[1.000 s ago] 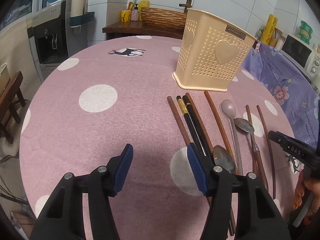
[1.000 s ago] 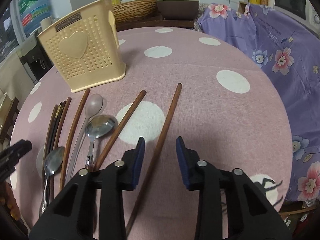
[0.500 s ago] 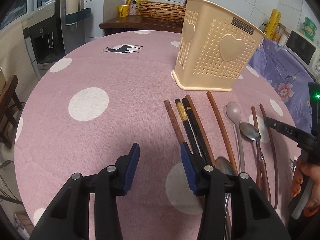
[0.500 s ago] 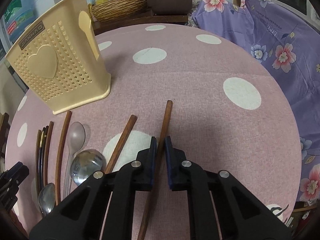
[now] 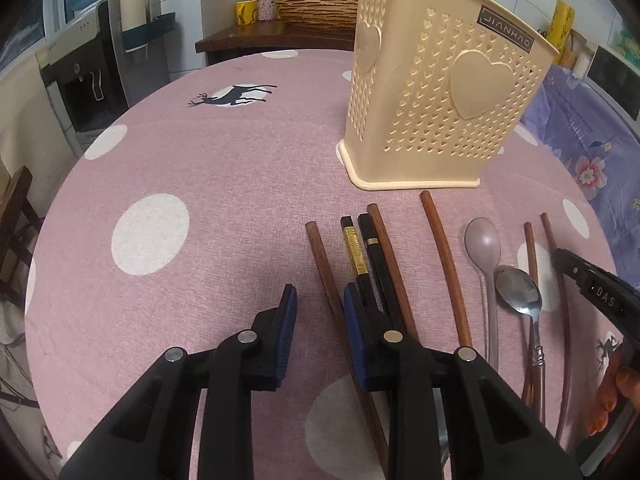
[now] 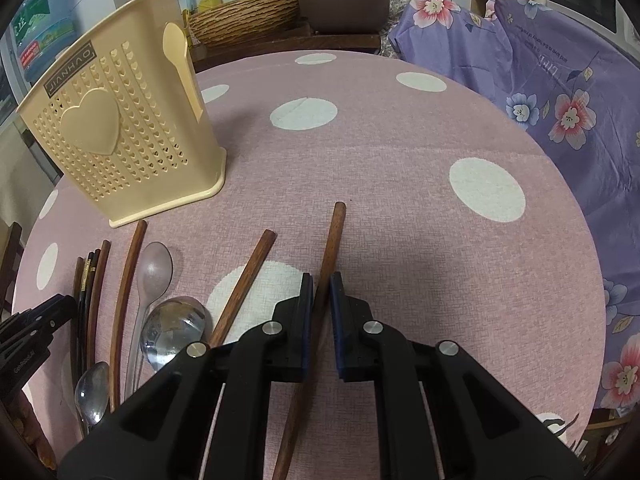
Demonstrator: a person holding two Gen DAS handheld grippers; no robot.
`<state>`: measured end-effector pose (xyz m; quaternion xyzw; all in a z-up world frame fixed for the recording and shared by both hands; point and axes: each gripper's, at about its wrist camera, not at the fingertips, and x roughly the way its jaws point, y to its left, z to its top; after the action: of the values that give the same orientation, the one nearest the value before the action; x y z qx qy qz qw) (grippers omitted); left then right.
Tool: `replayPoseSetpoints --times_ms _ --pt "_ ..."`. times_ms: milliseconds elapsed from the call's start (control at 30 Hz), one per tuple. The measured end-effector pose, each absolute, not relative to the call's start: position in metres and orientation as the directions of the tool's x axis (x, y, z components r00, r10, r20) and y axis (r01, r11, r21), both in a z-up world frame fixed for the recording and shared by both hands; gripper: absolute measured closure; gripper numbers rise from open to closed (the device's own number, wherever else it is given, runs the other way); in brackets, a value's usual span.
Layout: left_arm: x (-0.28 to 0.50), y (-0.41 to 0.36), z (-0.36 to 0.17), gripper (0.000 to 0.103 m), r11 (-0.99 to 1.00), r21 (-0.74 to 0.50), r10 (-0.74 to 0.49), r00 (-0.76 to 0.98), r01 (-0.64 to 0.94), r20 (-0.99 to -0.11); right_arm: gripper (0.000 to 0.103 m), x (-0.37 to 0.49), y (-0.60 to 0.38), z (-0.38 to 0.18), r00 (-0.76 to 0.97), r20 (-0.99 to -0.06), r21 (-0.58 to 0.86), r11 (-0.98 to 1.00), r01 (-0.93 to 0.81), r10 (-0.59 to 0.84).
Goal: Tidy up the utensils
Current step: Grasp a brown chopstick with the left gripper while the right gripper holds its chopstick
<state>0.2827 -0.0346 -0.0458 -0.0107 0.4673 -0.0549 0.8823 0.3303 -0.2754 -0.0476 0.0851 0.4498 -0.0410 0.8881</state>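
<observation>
Clamping brown chopstick (image 6: 330, 248), right hand-held gripper (image 6: 319, 304).

Table layout — holder behind, utensils in a row before it

On the table (image 6: 400, 152): utensil holder (image 5: 436, 108) at the back; in front, side by side — chopsticks (image 5: 376, 256) at left, then a curved stick (image 5: 444, 264), two spoons (image 5: 484, 244), and two more chopsticks (image 6: 334, 240) at right.
</observation>
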Motion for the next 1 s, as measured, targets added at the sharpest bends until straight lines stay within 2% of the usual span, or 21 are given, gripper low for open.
replayPoseSetpoints --times_ms 267,400,567,667,867,1000 --pt "0.300 -0.041 -0.046 0.083 0.996 -0.048 -0.083 0.533 0.080 -0.842 0.093 0.340 -0.271 -0.045 0.573 -0.819 0.110 0.980 0.163 -0.004" --pt "0.308 -0.043 -0.046 0.092 0.997 -0.029 -0.063 0.532 0.072 -0.844 0.095 0.347 -0.269 -0.045 0.575 -0.818 0.108 0.980 0.169 -0.009" --pt "0.311 -0.038 -0.046 0.093 0.996 -0.070 -0.091 0.530 0.059 -0.843 0.095 0.349 -0.269 -0.044 0.585 -0.811 0.105 0.981 0.163 -0.011" --pt "0.313 -0.036 -0.046 0.093 0.995 -0.091 -0.103 0.534 0.049 -0.839 0.095 0.348 -0.273 -0.044 0.593 -0.804 0.150 0.977 0.152 0.031" --pt "0.314 -0.029 -0.034 0.094 0.991 -0.123 -0.127 0.577 0.046 -0.807 0.095 0.343 -0.280 -0.028 0.648 -0.759 0.187 0.974 0.128 0.061" --pt "0.307 -0.023 -0.012 0.094 0.987 -0.154 -0.153 0.628 0.054 -0.763 0.095 0.332 -0.284 -0.003 0.714 -0.697 0.200 0.975 0.098 0.071"
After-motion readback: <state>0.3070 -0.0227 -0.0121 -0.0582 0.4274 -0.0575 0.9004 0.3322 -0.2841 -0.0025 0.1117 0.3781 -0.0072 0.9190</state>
